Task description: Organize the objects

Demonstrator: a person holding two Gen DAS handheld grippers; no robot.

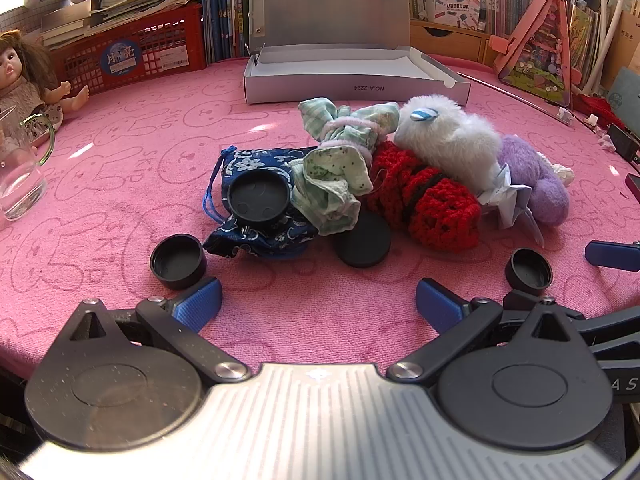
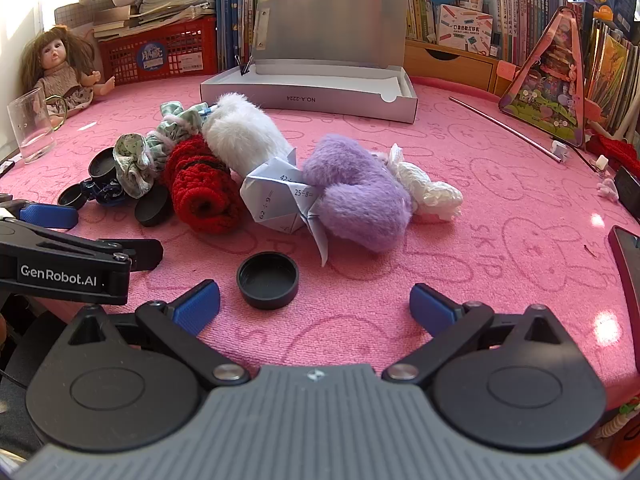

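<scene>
A pile lies mid-table: a blue floral pouch [image 1: 256, 216], a green patterned cloth [image 1: 340, 168], a red knitted piece [image 1: 424, 200], a white fluffy toy [image 1: 448, 136], a purple plush [image 2: 360, 192], folded paper [image 2: 280, 196] and a white crumpled wrap [image 2: 432, 194]. Black caps lie around: one on the pouch [image 1: 259, 196], one flat [image 1: 363, 240], one upturned at the left [image 1: 178, 255], one at the right [image 1: 528, 272], the last also in the right wrist view [image 2: 267, 279]. An open grey box [image 1: 352, 76] stands behind. My left gripper [image 1: 318, 306] and right gripper [image 2: 314, 308] are open and empty.
A glass mug [image 1: 20, 168] and a doll [image 1: 24, 76] are at the left. A red basket [image 1: 132, 52] with books, shelves of books and a pink triangular case [image 2: 552, 80] line the back. A thin metal rod [image 2: 504, 128] lies at the right, near a dark phone [image 2: 628, 264].
</scene>
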